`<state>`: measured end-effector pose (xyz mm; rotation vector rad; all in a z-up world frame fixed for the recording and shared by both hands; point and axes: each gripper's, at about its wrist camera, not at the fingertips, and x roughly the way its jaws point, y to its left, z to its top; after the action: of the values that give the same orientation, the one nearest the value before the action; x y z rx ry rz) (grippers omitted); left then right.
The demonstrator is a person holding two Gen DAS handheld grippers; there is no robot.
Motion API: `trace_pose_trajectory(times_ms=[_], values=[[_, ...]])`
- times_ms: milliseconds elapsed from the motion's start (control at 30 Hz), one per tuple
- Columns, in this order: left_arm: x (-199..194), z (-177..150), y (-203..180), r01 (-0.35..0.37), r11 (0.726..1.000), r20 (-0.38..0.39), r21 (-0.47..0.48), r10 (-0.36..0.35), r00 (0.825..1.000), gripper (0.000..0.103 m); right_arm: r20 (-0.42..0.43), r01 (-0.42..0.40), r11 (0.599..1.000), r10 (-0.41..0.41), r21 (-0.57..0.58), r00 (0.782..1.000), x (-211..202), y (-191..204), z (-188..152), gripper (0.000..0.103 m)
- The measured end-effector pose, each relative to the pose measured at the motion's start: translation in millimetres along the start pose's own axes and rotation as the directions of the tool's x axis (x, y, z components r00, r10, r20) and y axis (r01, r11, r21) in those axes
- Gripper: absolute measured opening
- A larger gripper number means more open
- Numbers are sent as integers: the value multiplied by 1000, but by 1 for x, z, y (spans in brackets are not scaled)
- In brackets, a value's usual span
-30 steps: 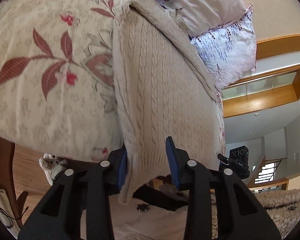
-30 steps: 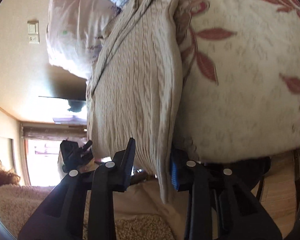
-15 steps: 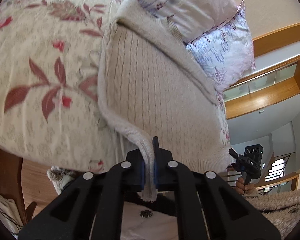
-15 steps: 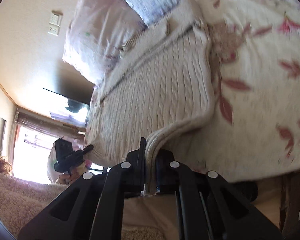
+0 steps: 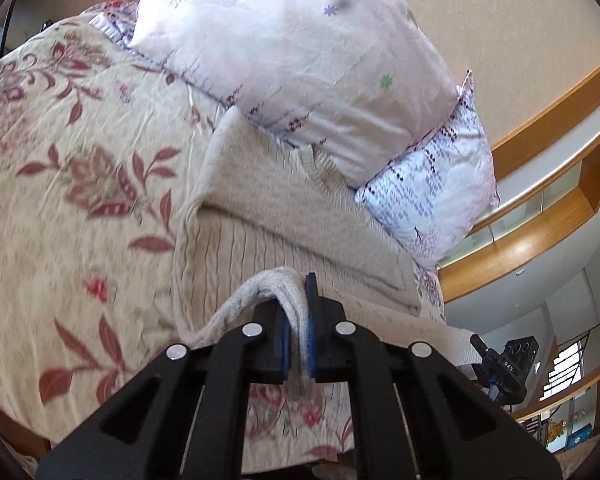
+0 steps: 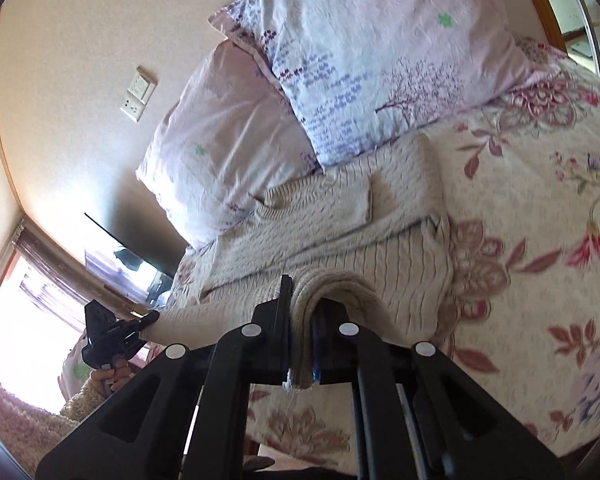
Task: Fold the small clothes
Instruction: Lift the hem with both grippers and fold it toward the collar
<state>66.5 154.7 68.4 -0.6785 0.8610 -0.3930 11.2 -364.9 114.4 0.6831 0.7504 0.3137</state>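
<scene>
Left wrist view. Left gripper (image 5: 298, 316) clamped on the ribbed hem of a beige cable-knit sweater (image 5: 284, 216), blue-padded jaws pinched nearly together with the knit bunched between them. The sweater lies flat on the floral bedspread (image 5: 72, 184), its far edge folded over in a band; the lifted hem arches up over the near part of the garment. Just beyond the sweater's far edge, a pale pink pillow (image 5: 300, 52) touches the knit; a second pillow with purple print (image 5: 440, 196) sits to its right, partly under it. The right gripper (image 5: 500, 368) shows small at the lower right, holding the other end of the hem, which stretches between the two tools. Beige wall behind the pillows; curved wooden trim (image 5: 540, 216) at right, a window low in the far right corner.

Right wrist view. Right gripper (image 6: 302, 320) also closed tight on a fold of the sweater (image 6: 340, 220), hem doubled between the jaws. Neck opening lies toward the pillows. Purple-print pillow (image 6: 372, 60) overlaps the plain pink one (image 6: 220, 140); both rest against the sweater's far edge. Bedspread (image 6: 540, 200) runs right and near, red-leaf pattern. Left gripper (image 6: 112, 332) at lower left, gripping the hem's other end. Wall switch plate (image 6: 140, 92) on the beige wall; dark screen (image 6: 128, 248) below it; bright window at far left.
</scene>
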Motion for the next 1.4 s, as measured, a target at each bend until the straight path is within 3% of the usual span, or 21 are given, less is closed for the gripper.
trace_pose_trajectory(times_ms=[400, 667, 833, 1100, 1367, 1400], values=[[50, 94, -35, -31, 999, 84, 43, 27, 996, 6, 127, 65, 997, -59, -44, 990, 35, 5, 65, 8], [94, 132, -34, -65, 998, 53, 16, 64, 997, 6, 121, 101, 995, -101, 4, 987, 72, -14, 91, 8], [113, 144, -25, -71, 997, 45, -9, 71, 996, 6, 124, 114, 993, -117, 29, 985, 85, -22, 103, 8], [160, 149, 2, -137, 988, 5, -78, 138, 990, 6, 71, 172, 979, -181, 109, 981, 128, -49, 120, 8], [192, 140, 18, -226, 966, -39, -129, 222, 974, 7, -37, 280, 927, -280, 251, 959, 169, -79, 125, 9], [193, 139, 18, -231, 964, -42, -128, 228, 973, 8, -51, 290, 920, -287, 265, 957, 171, -81, 125, 13]])
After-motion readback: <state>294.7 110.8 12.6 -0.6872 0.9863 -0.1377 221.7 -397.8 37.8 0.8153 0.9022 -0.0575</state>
